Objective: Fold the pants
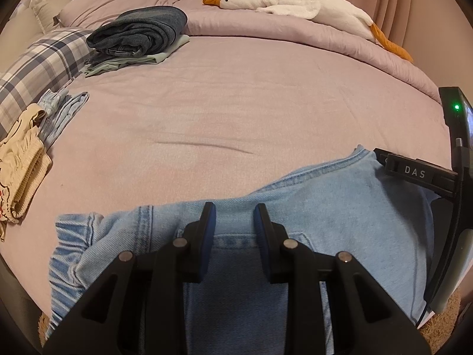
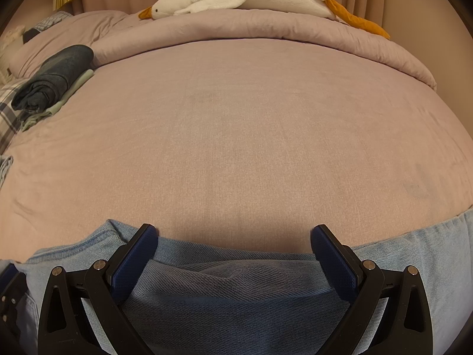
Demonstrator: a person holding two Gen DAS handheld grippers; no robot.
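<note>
Light blue denim pants [image 1: 325, 207] lie on the near edge of the pink bed [image 1: 236, 112]. A back pocket and the waistband show under my left gripper [image 1: 234, 216], which hovers over the denim with its fingers partly open and nothing between them. The right gripper's body [image 1: 414, 174] shows at the right edge of that view. In the right wrist view the pants [image 2: 236, 278] lie bunched between the wide-open fingers of my right gripper [image 2: 235, 236], which holds nothing.
A stack of folded dark jeans and green cloth [image 1: 139, 35] sits at the far left. Folded cream and light blue clothes [image 1: 26, 159] lie at the left edge by a plaid pillow [image 1: 38, 65]. A plush goose [image 1: 295, 3] rests on the rolled duvet [image 2: 266, 26].
</note>
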